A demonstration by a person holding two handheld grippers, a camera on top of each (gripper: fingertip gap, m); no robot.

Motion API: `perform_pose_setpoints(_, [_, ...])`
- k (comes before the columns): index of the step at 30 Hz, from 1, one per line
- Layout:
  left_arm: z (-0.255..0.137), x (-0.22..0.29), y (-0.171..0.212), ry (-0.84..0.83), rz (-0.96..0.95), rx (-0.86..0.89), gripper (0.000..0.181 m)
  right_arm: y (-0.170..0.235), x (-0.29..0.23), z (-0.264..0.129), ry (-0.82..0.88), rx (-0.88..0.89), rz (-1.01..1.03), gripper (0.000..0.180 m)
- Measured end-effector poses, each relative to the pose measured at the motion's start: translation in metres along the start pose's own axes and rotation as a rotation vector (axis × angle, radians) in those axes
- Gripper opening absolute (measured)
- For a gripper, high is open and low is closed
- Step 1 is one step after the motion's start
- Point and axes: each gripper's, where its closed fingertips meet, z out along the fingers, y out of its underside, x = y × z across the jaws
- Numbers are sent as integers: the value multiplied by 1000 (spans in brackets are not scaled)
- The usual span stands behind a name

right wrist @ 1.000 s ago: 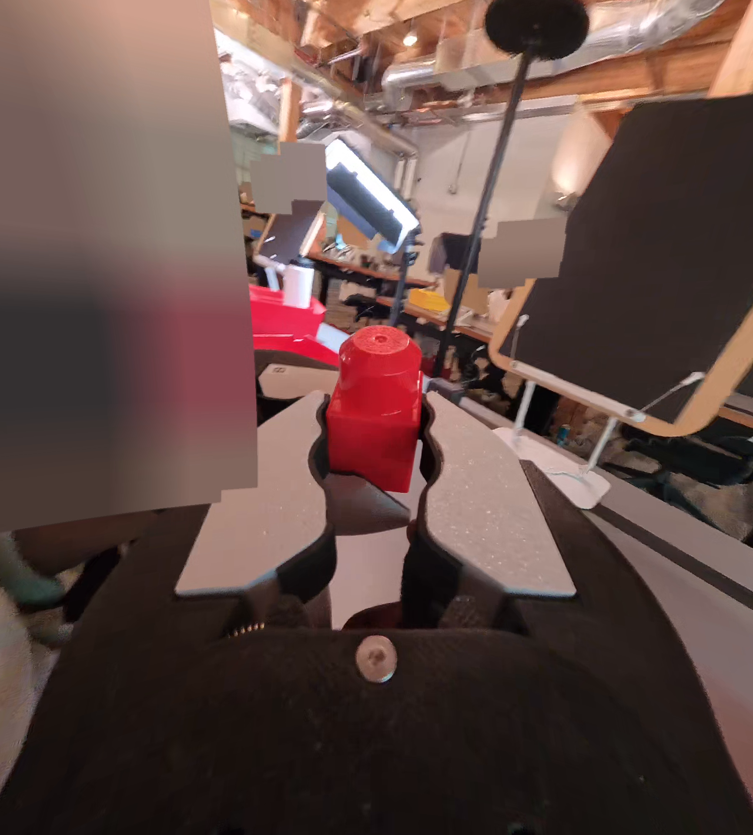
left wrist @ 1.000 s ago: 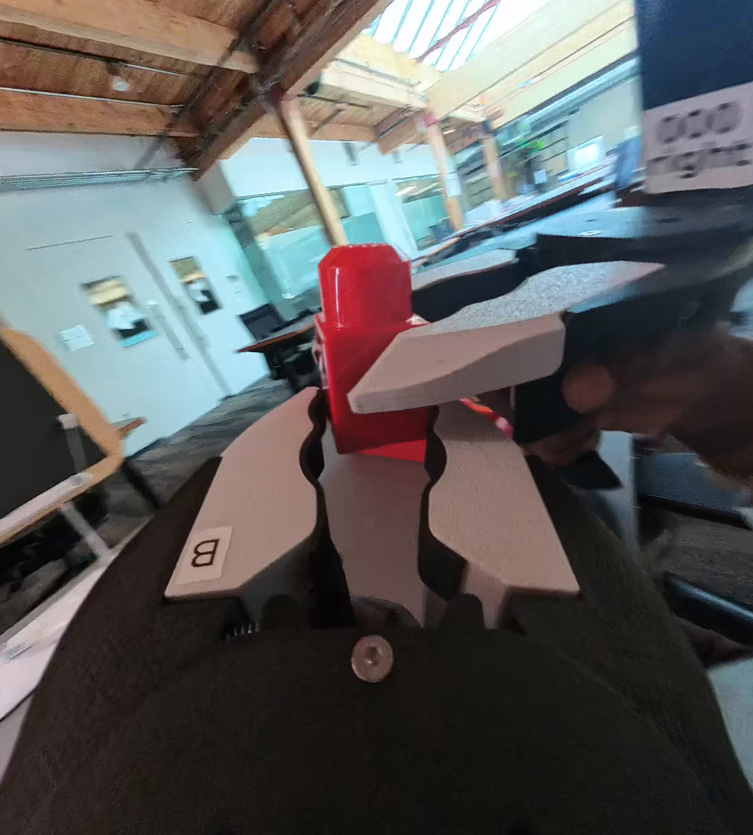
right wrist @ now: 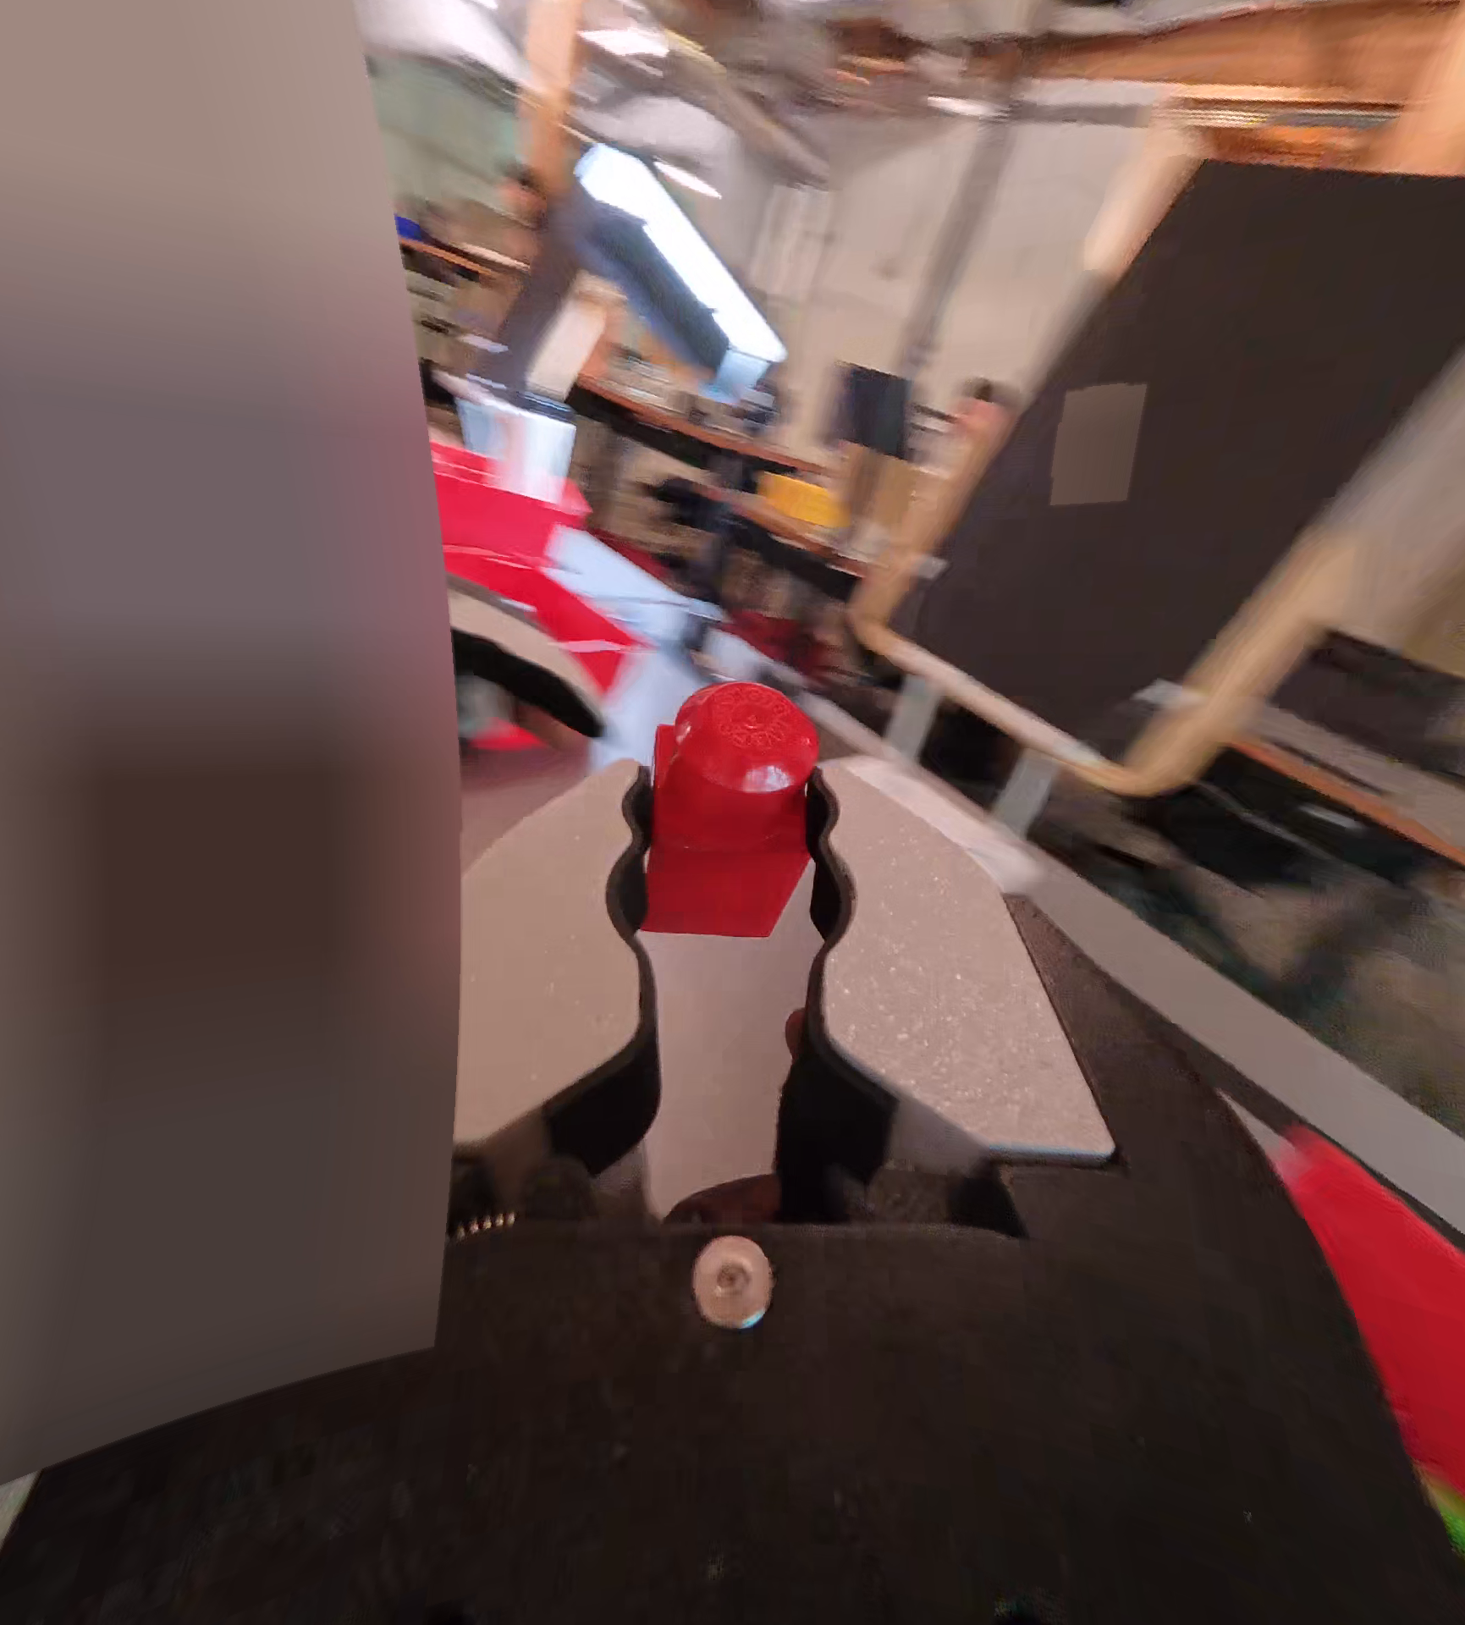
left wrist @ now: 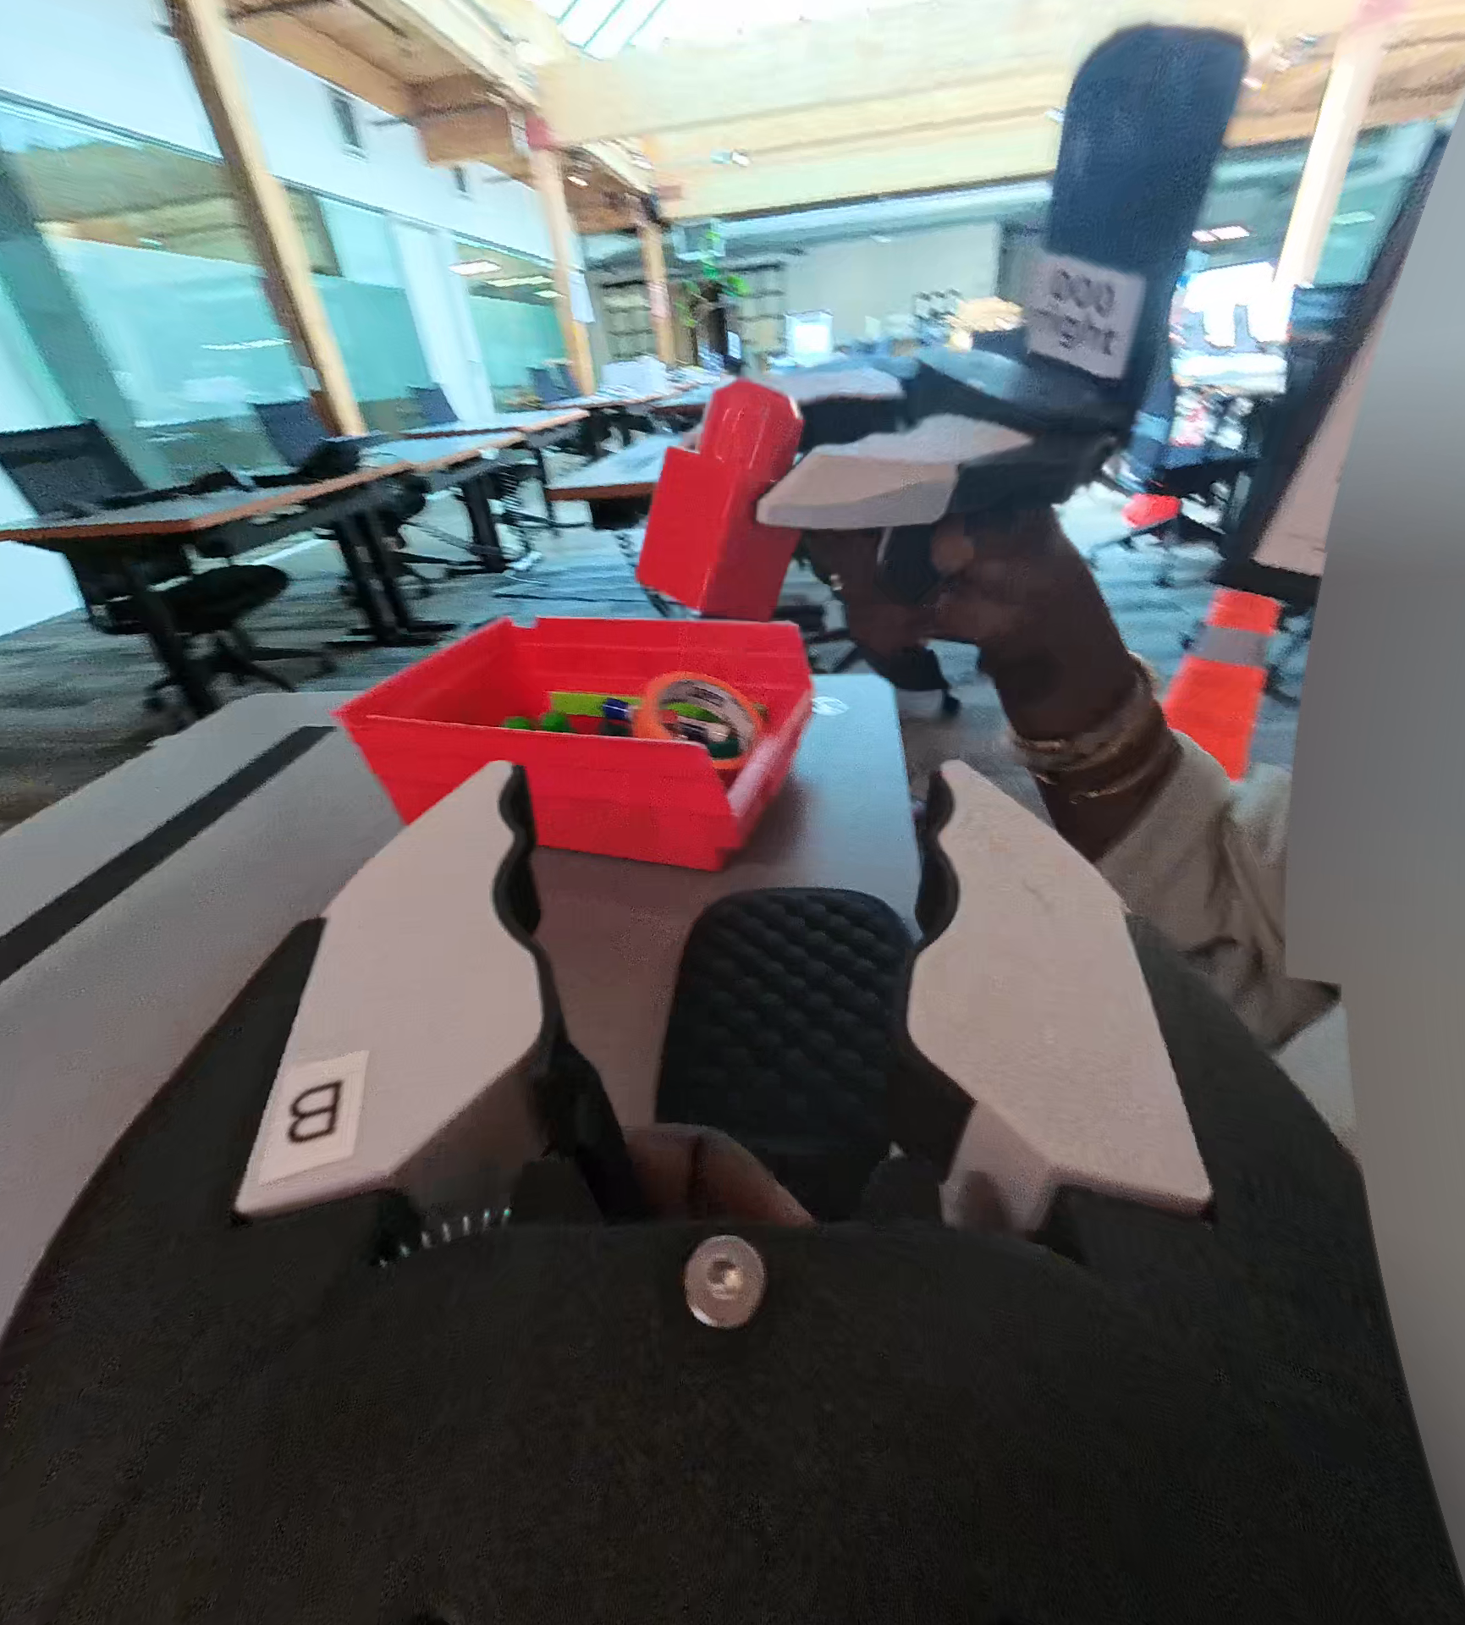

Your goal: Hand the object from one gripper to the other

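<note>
A glossy red toy brick (right wrist: 724, 835), square-bodied with one round stud on top, sat clamped between the right gripper (right wrist: 727, 791) fingertips. The left gripper (left wrist: 724, 791) gaped empty, well short of the brick, above a red bin (left wrist: 623, 791).

Daylight floods the left wrist view from an overexposed skylight (left wrist: 799, 18) at the top edge, which washes out to near white. The glass partitions (left wrist: 183, 290) at left look pale and hazy. The distant desks (left wrist: 271, 510) and the red block (left wrist: 724, 506) are smeared by slight motion blur, while the left gripper (left wrist: 724, 818) stays fairly crisp. Wide-angle distortion bends the wooden posts (left wrist: 271, 220) near the edges.

The right wrist view is dimmer and warmer, with a bright light panel (right wrist: 680, 255) blown out. Its background is heavily streaked by motion blur; the red block (right wrist: 724, 822) shows a small glare spot and sits in sharp focus between the right gripper (right wrist: 724, 791) fingers.
</note>
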Motion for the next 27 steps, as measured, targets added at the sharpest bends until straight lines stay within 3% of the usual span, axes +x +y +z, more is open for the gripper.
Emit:
perform_pose_setpoints(4, [-22, -30, -18, -126, -51, 48, 102, 46, 118, -49, 518, -216, -31, 33])
perform_pose_setpoints(8, [-45, -50, -25, -231, -20, 26, 111, 111, 186, -82, 753, -378, 79, 33])
perform_pose_setpoints(12, [-73, -66, -32, -317, 0, 4, 112, 178, 208, -80, 762, -515, 219, 33])
perform_pose_setpoints(17, [-129, -92, -46, -488, 38, 11, 108, 218, 209, -70, 733, -588, 301, 33])
perform_pose_setpoints(27, [-245, -112, -54, -793, 57, 12, 100, 232, 205, -66, 724, -648, 291, 40])
